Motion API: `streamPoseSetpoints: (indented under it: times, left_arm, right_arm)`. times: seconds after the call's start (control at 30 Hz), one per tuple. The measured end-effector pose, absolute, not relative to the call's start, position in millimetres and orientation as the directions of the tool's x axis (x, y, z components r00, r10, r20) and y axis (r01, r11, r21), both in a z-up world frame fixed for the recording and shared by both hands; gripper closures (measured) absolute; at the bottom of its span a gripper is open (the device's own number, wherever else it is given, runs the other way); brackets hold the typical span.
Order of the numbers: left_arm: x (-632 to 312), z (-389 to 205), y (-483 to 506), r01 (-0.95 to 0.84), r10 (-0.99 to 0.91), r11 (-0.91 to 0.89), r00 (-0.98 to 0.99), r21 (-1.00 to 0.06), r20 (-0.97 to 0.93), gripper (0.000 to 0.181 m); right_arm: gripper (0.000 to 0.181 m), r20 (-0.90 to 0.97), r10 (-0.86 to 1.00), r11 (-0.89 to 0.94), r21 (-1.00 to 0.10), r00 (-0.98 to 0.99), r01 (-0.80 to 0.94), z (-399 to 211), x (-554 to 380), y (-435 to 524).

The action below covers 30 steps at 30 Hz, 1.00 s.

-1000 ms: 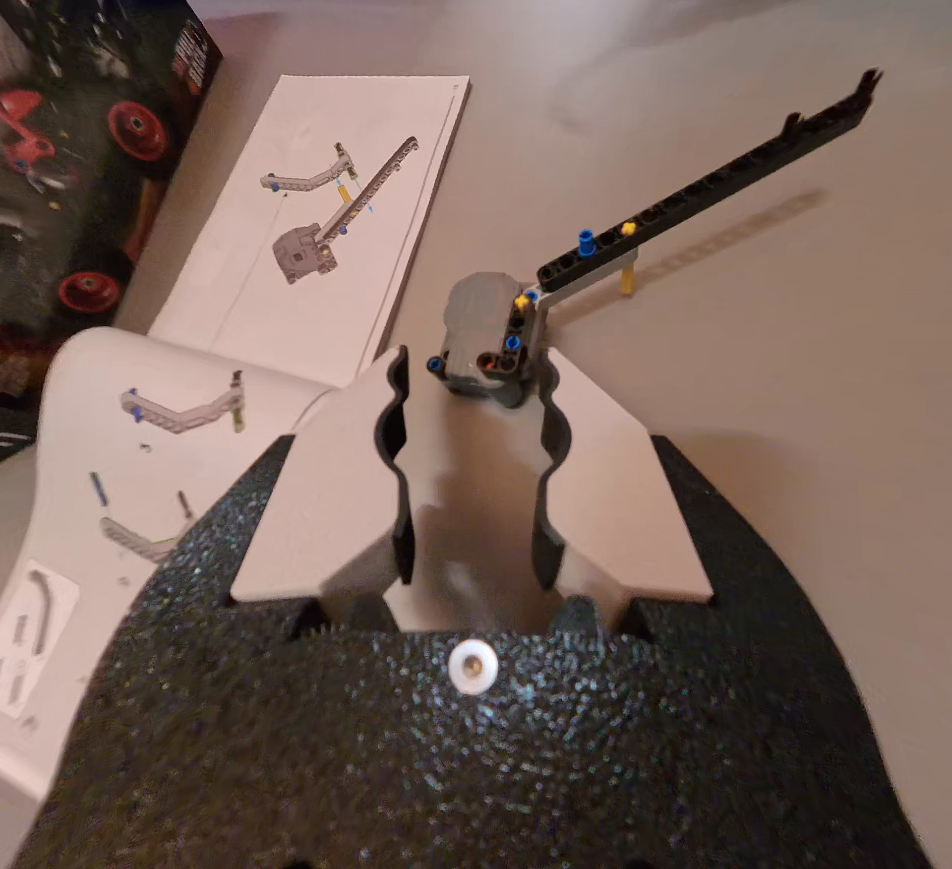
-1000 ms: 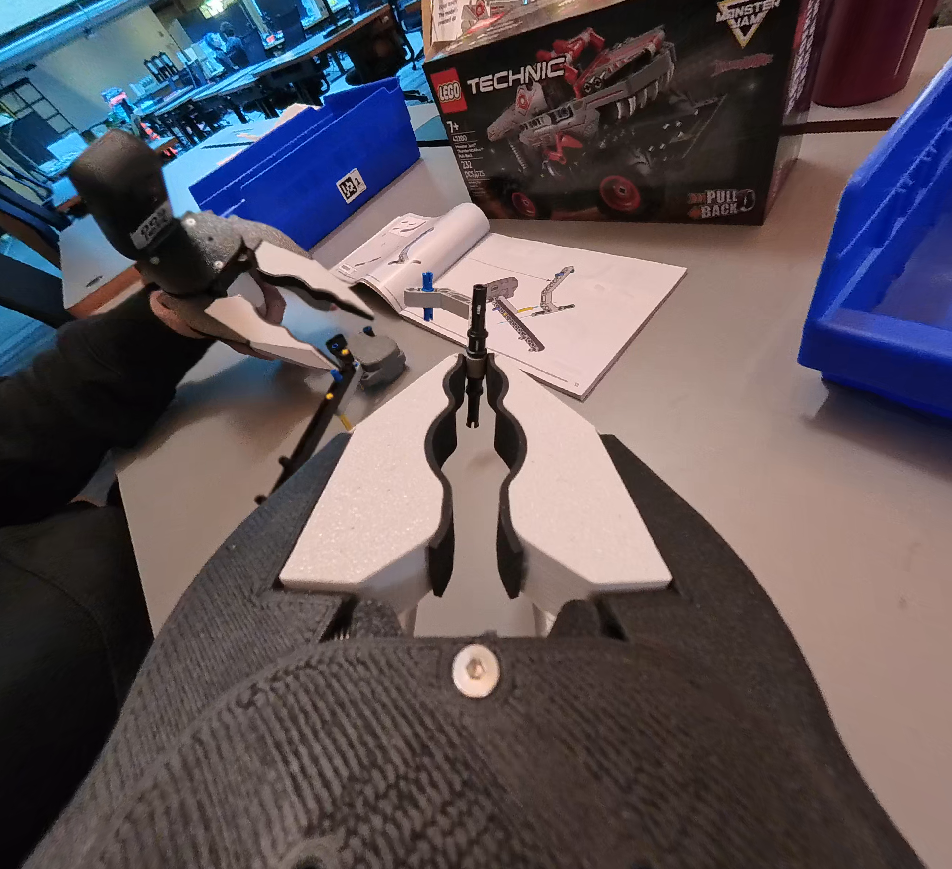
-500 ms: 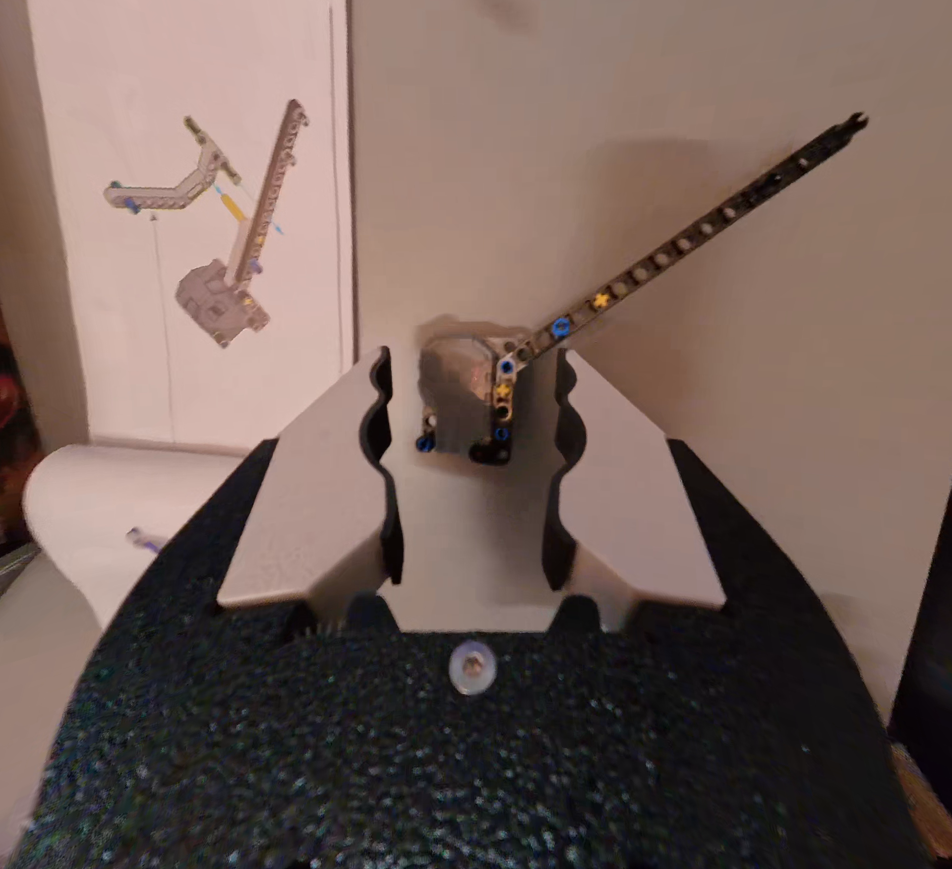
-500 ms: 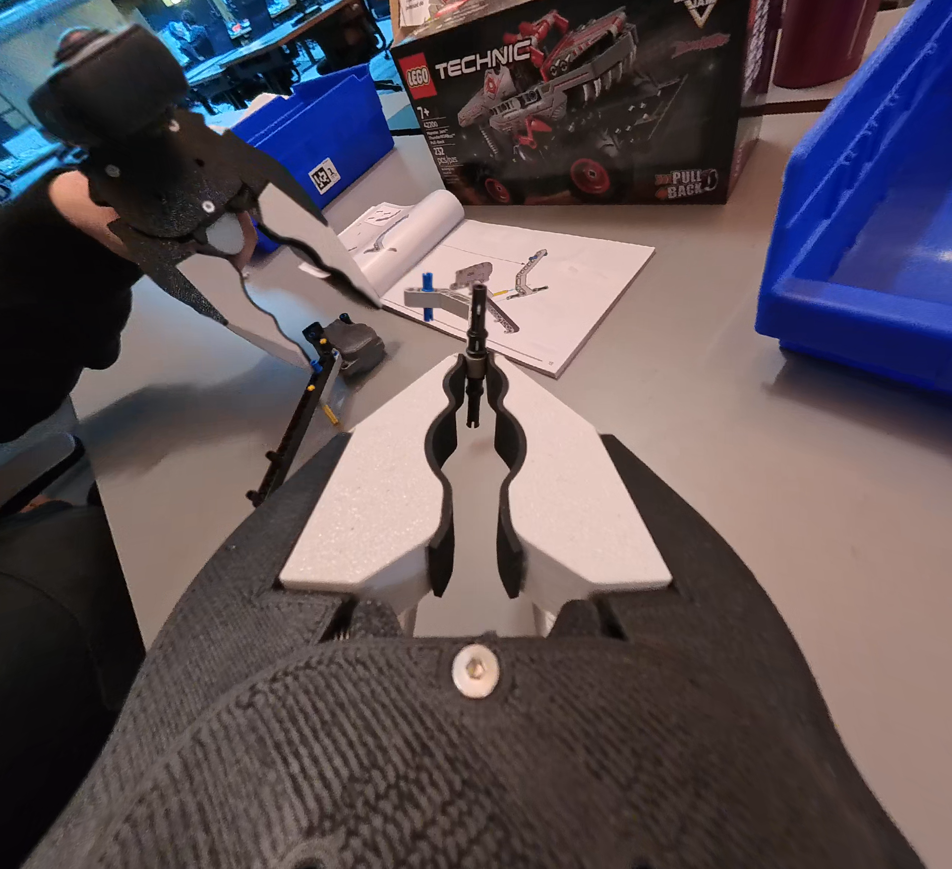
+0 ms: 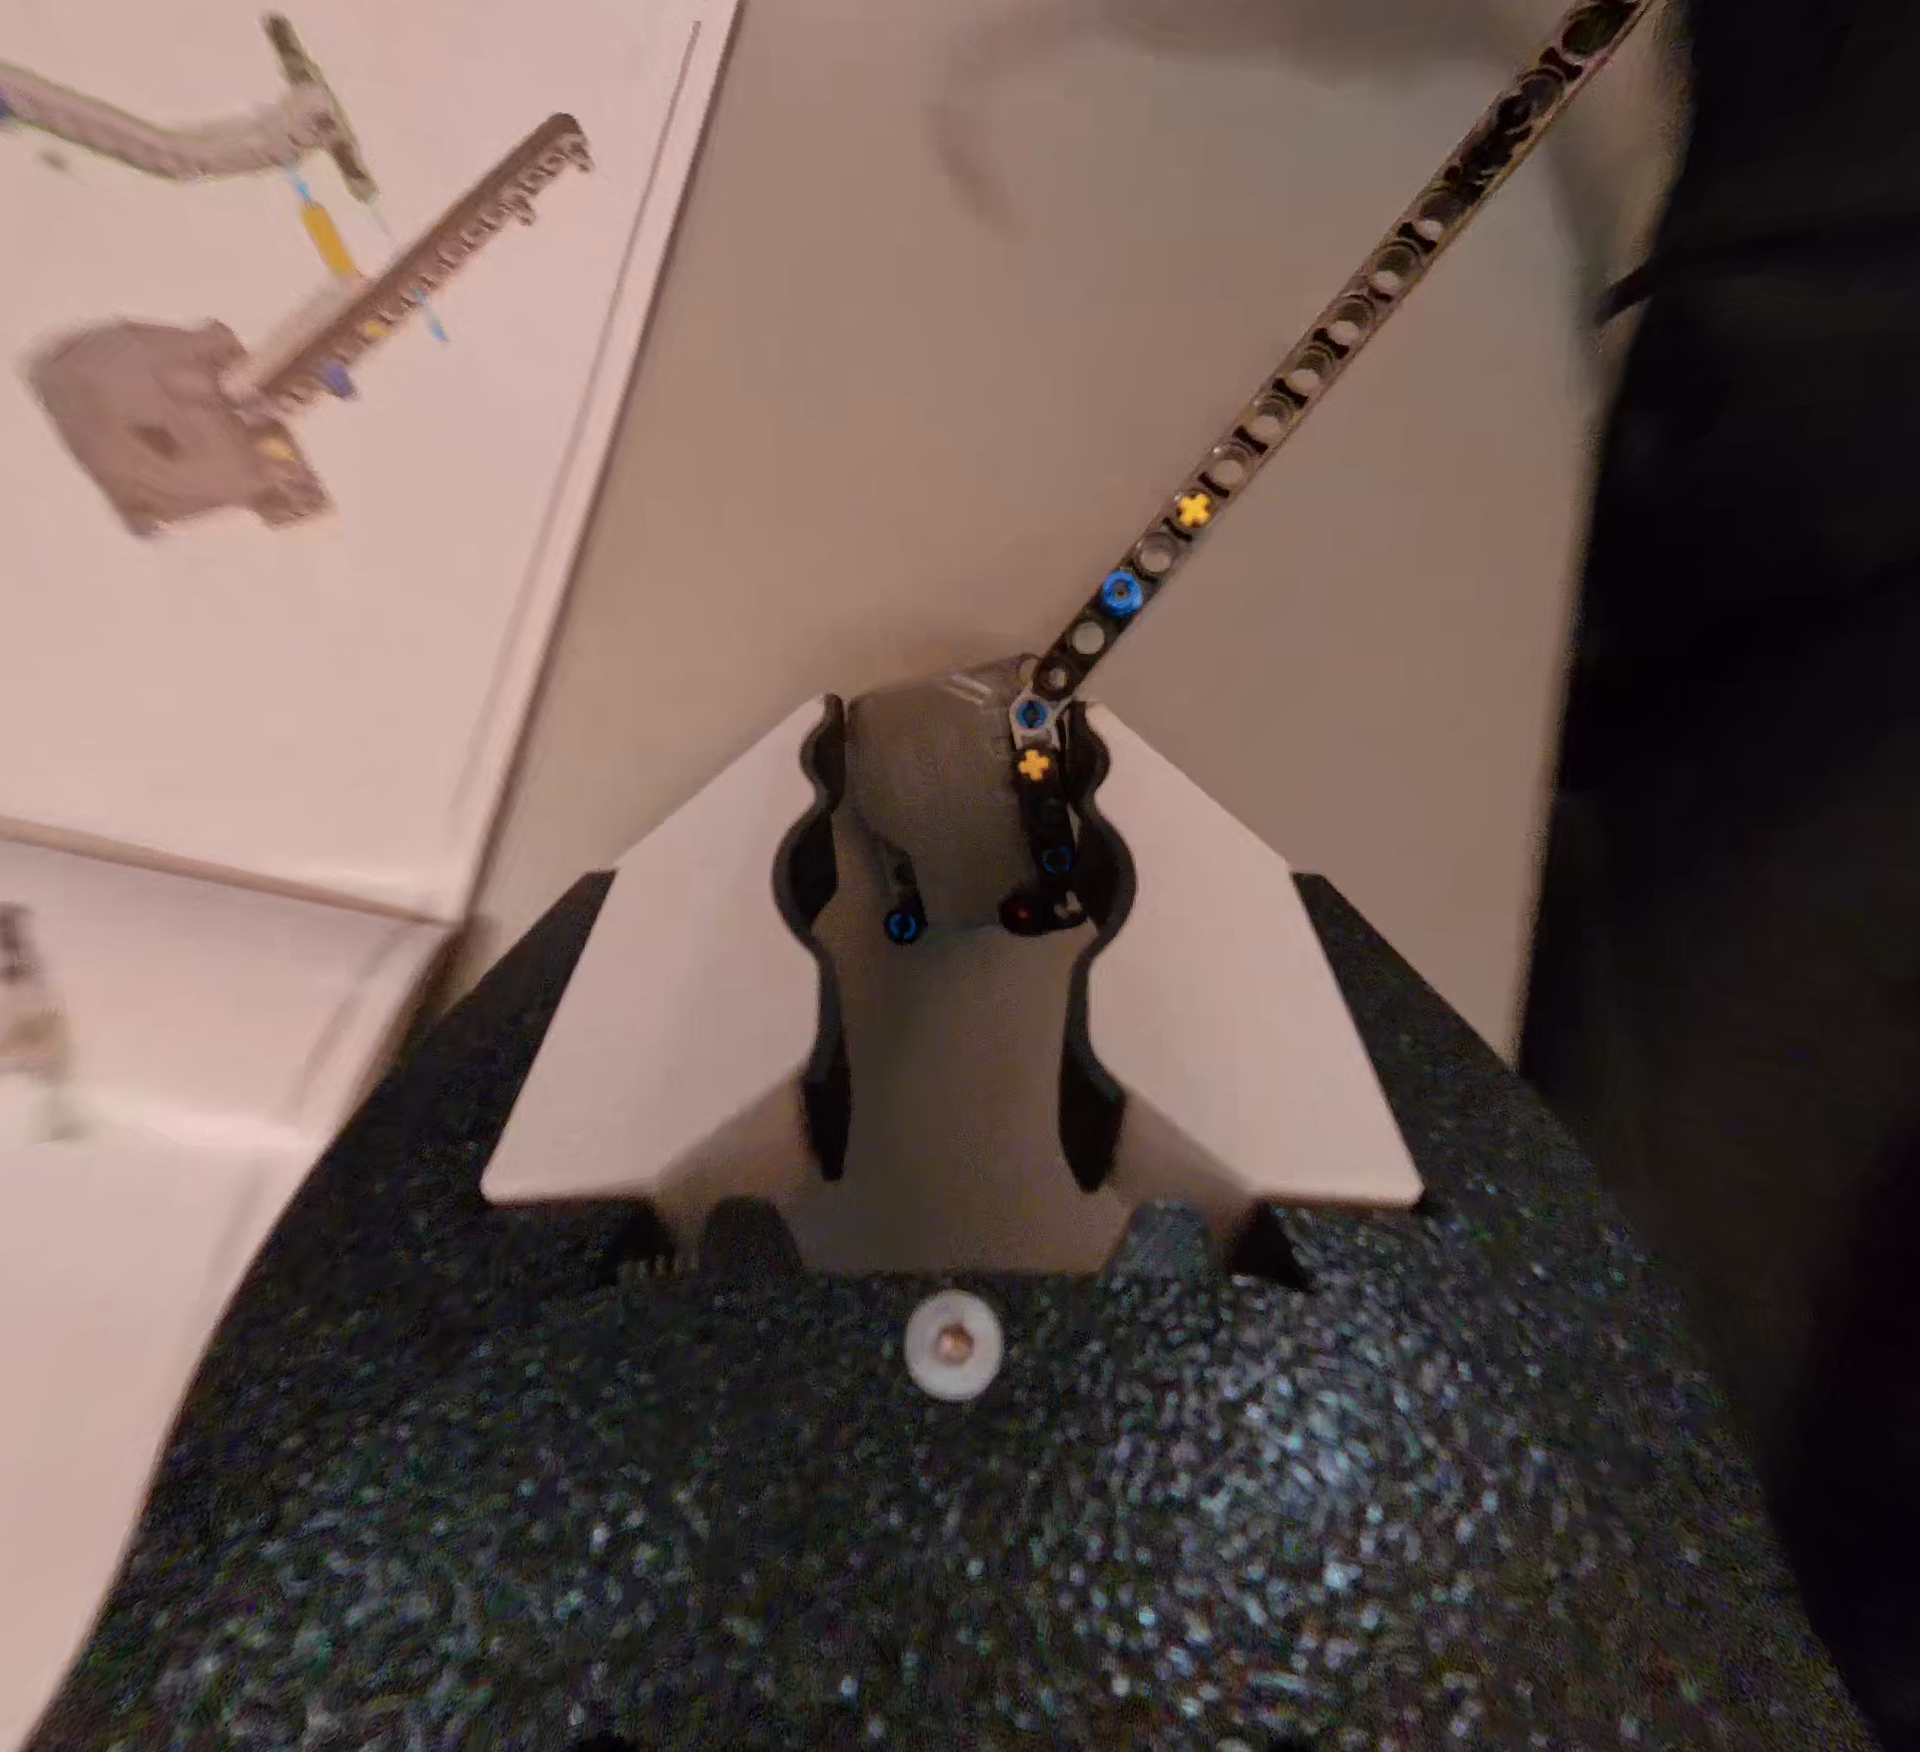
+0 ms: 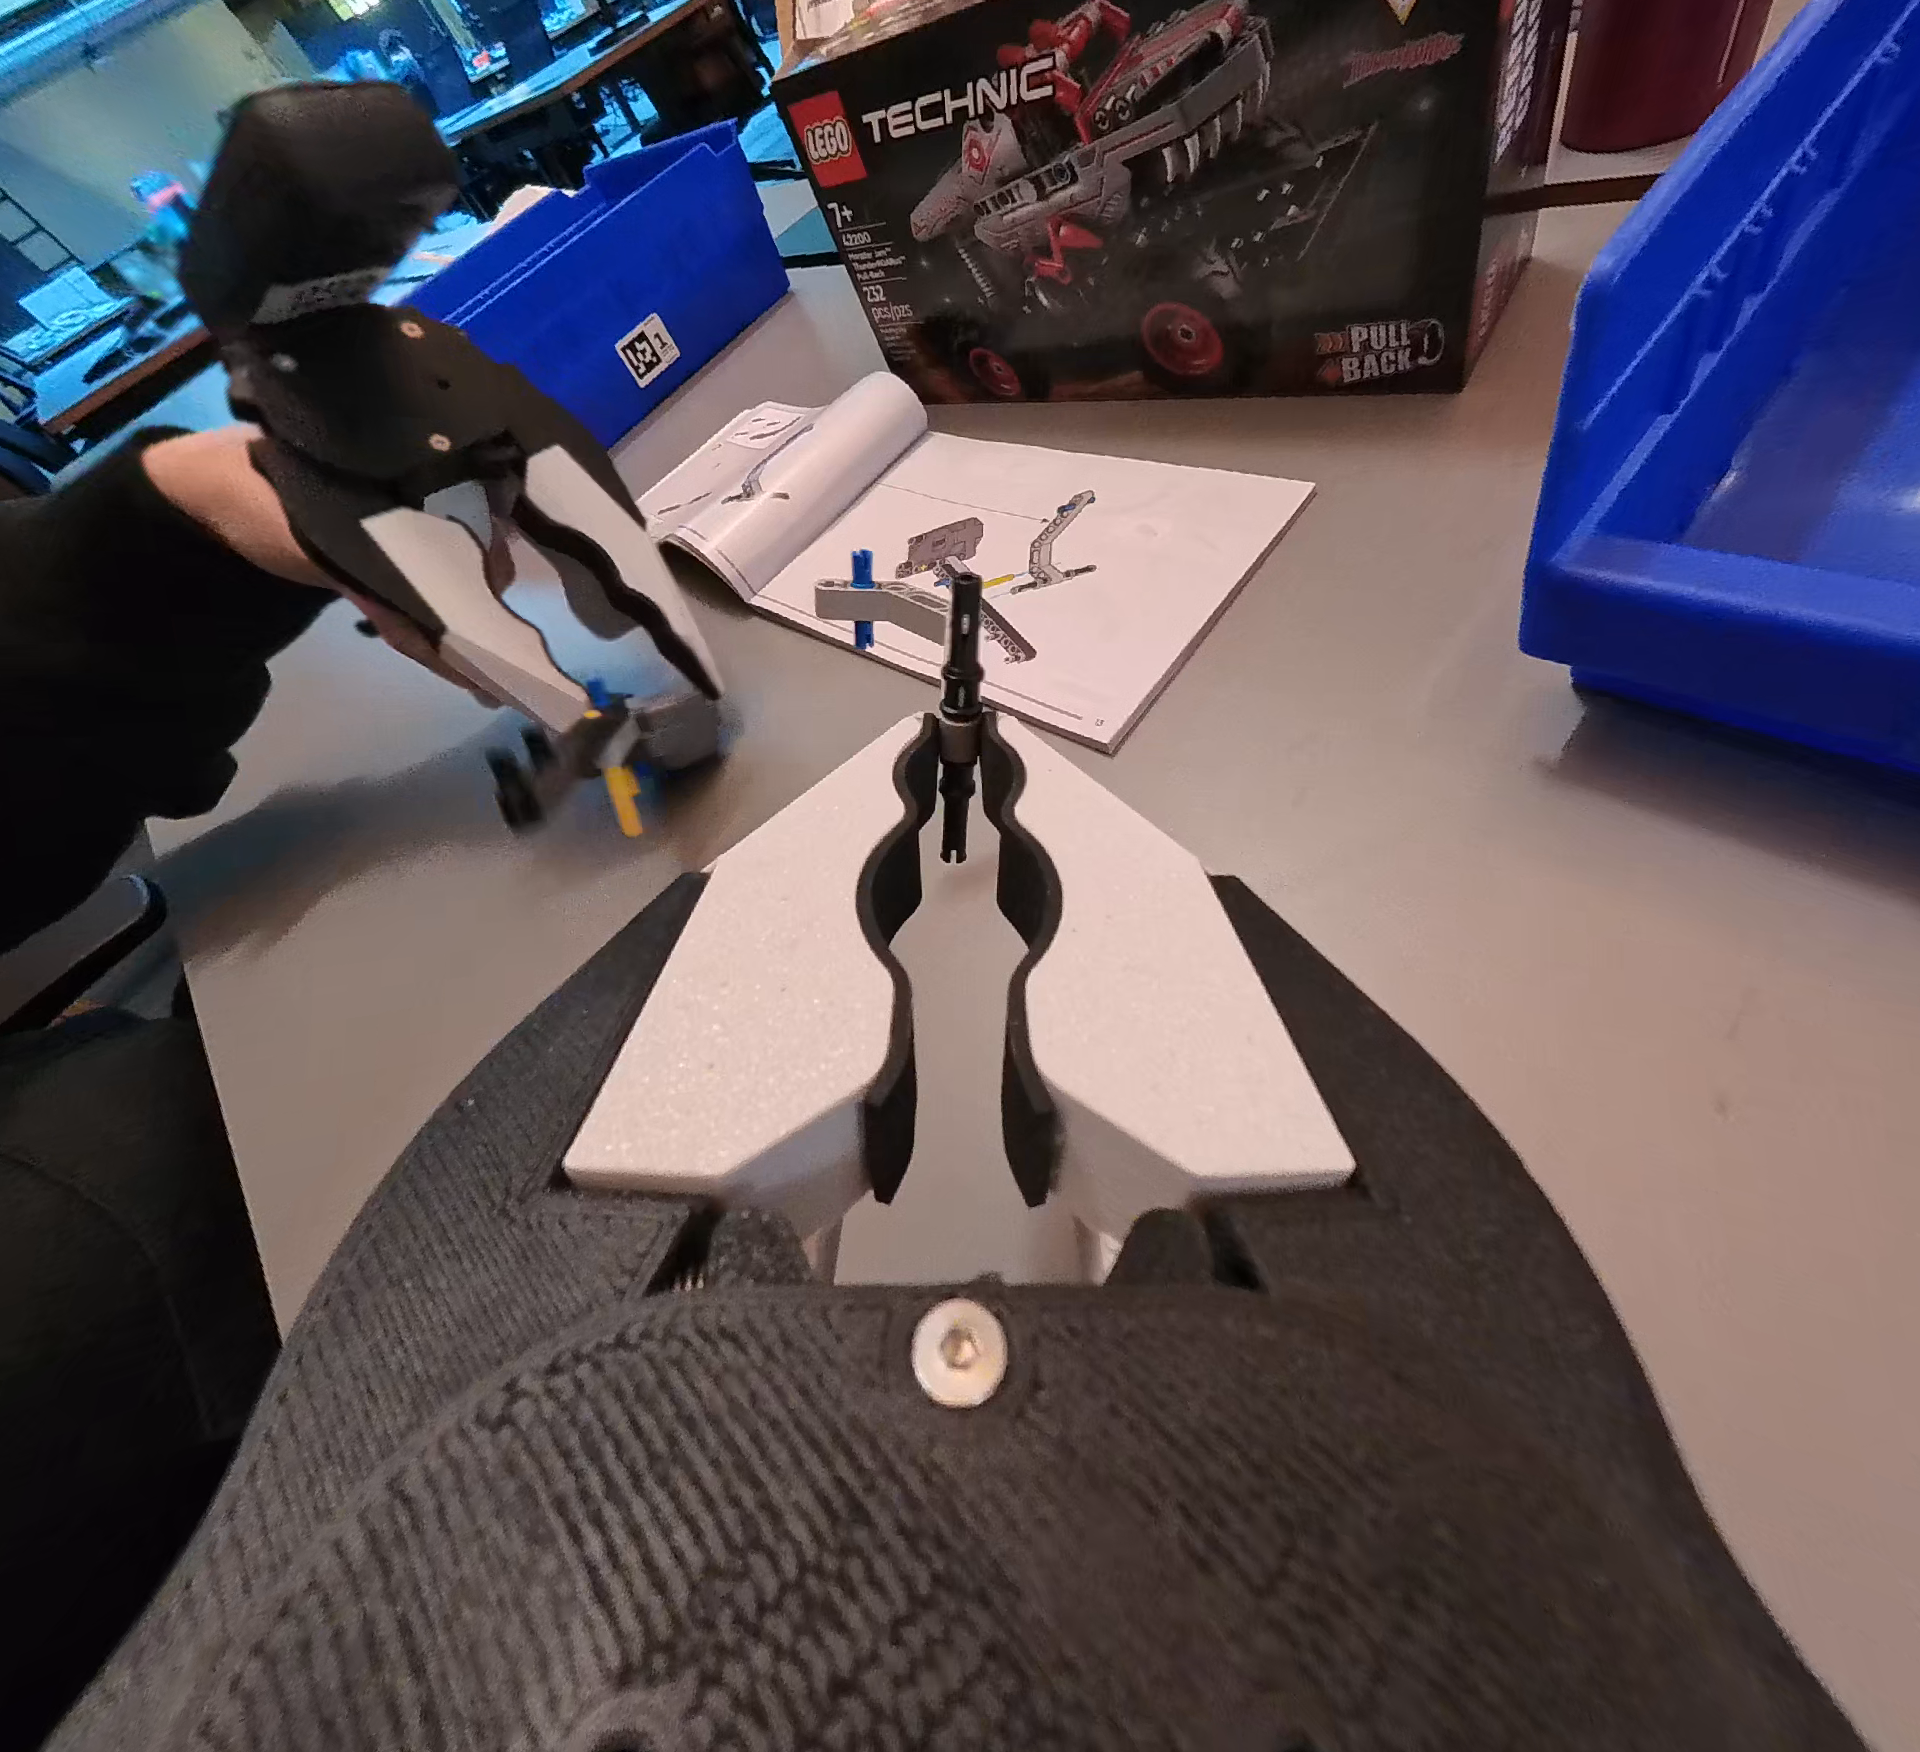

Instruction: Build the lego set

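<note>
Two claws over a grey bench (image 6: 1455, 1027). Left claw (image 5: 951, 736) straddling the grey motor block (image 5: 935, 798) of the part-built assembly, fingers close on either side — whether truly clamped on it, cannot tell. Long black beam (image 5: 1382, 289) running from that block up and to the right, with a blue pin (image 5: 1121, 594) and a yellow axle end (image 5: 1194, 509) in its holes. Right claw (image 6: 956, 746) pinched shut on a thin black axle pin (image 6: 961, 653), standing upright above the fingertips. Beyond it, on the open instruction booklet (image 6: 1143, 559), a grey bent beam (image 6: 883, 601) — set box (image 6: 1143, 175) behind, blue bin (image 6: 1714, 507) at right.
</note>
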<state>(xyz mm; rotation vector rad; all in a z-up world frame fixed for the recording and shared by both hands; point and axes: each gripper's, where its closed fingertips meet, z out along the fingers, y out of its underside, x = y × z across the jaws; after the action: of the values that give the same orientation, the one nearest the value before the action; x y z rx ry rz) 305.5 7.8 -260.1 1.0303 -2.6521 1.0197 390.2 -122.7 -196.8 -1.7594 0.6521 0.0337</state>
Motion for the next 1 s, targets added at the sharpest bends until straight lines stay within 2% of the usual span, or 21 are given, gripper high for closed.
streamPoseSetpoints:
  times: [0.03,0.13,0.2,0.37,0.73,1.0]
  left_arm:
    - [301,-256,4,-0.689,-0.538,0.466,-0.719,-0.555,0.44,0.141]
    - [287,-241,-7,-0.838,-0.394,0.25,-0.546,-0.485,0.739,0.141]
    - [281,-241,-9,-0.878,-0.327,0.186,-0.478,-0.441,0.815,0.141]
    - [281,-255,-8,-0.883,-0.371,0.169,-0.469,-0.438,0.802,0.14]
    - [305,-259,-9,-0.845,-0.494,0.245,-0.531,-0.475,0.688,0.135]
    - [316,-257,-1,-0.82,-0.529,0.317,-0.569,-0.476,0.629,0.138]
  right_arm:
    - [0.177,-0.353,-0.41,-0.141,-0.887,0.841,-0.441,-196,391,-124]
    - [0.177,-0.355,-0.412,-0.125,-0.89,0.839,-0.438,-193,391,-125]
    - [0.177,-0.355,-0.412,-0.119,-0.892,0.839,-0.436,-191,391,-125]
    - [0.177,-0.349,-0.423,-0.137,-0.887,0.836,-0.44,-195,391,-125]
    - [0.177,-0.345,-0.445,-0.131,-0.888,0.826,-0.441,-195,394,-131]
    - [0.177,-0.343,-0.441,-0.129,-0.891,0.83,-0.436,-195,395,-130]
